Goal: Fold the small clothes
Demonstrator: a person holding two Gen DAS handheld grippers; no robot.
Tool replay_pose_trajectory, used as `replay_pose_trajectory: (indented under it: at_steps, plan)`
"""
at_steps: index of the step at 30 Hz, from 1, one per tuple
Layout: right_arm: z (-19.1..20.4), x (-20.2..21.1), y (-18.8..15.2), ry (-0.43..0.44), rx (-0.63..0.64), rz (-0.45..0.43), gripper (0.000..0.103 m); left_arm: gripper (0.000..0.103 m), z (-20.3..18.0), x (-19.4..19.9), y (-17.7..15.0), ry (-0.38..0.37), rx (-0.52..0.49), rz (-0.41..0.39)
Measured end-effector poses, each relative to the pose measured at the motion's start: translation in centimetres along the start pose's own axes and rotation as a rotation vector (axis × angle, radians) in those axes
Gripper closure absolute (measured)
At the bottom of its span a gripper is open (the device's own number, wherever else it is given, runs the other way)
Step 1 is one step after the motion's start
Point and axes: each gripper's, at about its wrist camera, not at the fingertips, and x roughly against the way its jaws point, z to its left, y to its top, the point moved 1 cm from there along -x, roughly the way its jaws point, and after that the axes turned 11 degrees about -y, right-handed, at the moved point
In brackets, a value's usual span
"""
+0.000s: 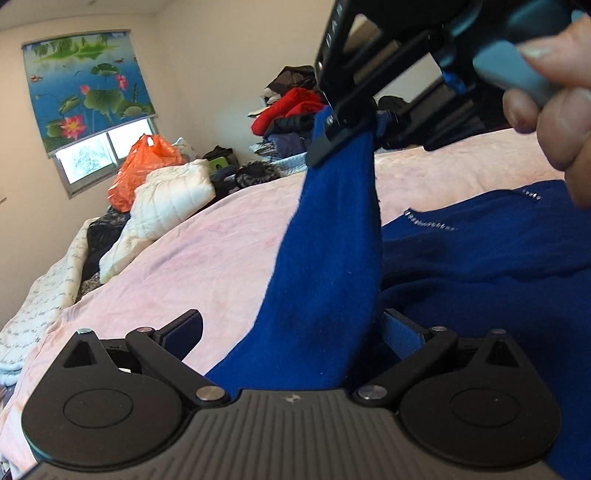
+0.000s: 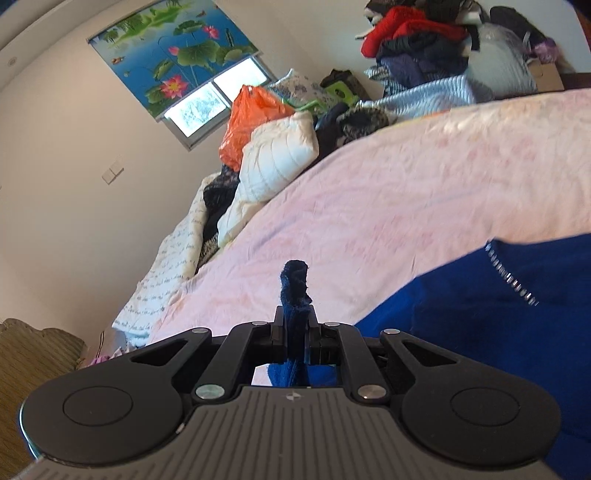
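Note:
A blue garment (image 1: 480, 258) with a line of small studs lies on the pink bedspread (image 1: 207, 251). My left gripper (image 1: 291, 328) is open, its fingers either side of a raised blue sleeve (image 1: 332, 236). My right gripper (image 1: 351, 129) shows above in the left wrist view, shut on the sleeve's end and holding it up. In the right wrist view my right gripper (image 2: 295, 325) is shut on a bunched tip of blue fabric (image 2: 295, 284); the garment's body (image 2: 480, 306) lies at the right.
A white quilted jacket (image 2: 277, 162), an orange plastic bag (image 2: 251, 118) and dark clothes are heaped at the bed's far left. A pile of red and dark clothes (image 2: 413, 33) stands at the far end. A window with a lotus blind (image 2: 173, 51) is behind.

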Motion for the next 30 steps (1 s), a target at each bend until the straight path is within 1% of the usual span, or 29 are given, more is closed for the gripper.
replay_pose_trajectory:
  at_steps: [1,3,4,6,8,11,16,21,26,30]
  plan:
    - [-0.3,0.5,0.3,-0.002,-0.002,-0.014,0.091,0.000,-0.3,-0.1,0.2,0.003,-0.005,-0.005]
    - [-1.1,1.6,0.6,-0.015,-0.004,-0.041,0.091,0.000,-0.6,-0.3,0.6,0.015,-0.006,0.011]
    - [-1.4,2.0,0.7,-0.029,-0.002,-0.056,0.091,0.000,-0.5,-0.2,0.6,-0.004,0.007,0.010]
    - [-2.5,2.7,0.8,-0.060,-0.004,-0.084,0.091,0.000,0.1,0.4,0.5,-0.065,0.040,0.003]
    - [-3.7,3.0,0.9,-0.078,-0.022,-0.096,0.091,0.000,0.5,0.9,0.2,-0.095,0.060,-0.003]
    - [-5.4,3.3,1.0,-0.125,-0.038,-0.123,0.091,0.000,0.9,0.6,-0.5,-0.080,0.066,0.022]
    - [-7.0,3.8,1.5,-0.123,-0.079,-0.146,0.091,0.000,1.4,-1.1,-0.8,-0.059,0.089,0.083]
    - [-7.4,4.9,2.5,-0.150,-0.076,-0.198,0.091,0.000,1.4,-1.5,-0.6,-0.068,0.101,0.094]
    - [-10.3,6.1,3.1,-0.190,-0.147,-0.241,0.091,0.000,1.5,-1.8,-0.7,-0.075,0.103,0.112]
    - [-12.6,6.8,2.9,-0.218,-0.200,-0.255,0.090,0.000,1.6,-2.0,-0.6,-0.088,0.122,0.121]
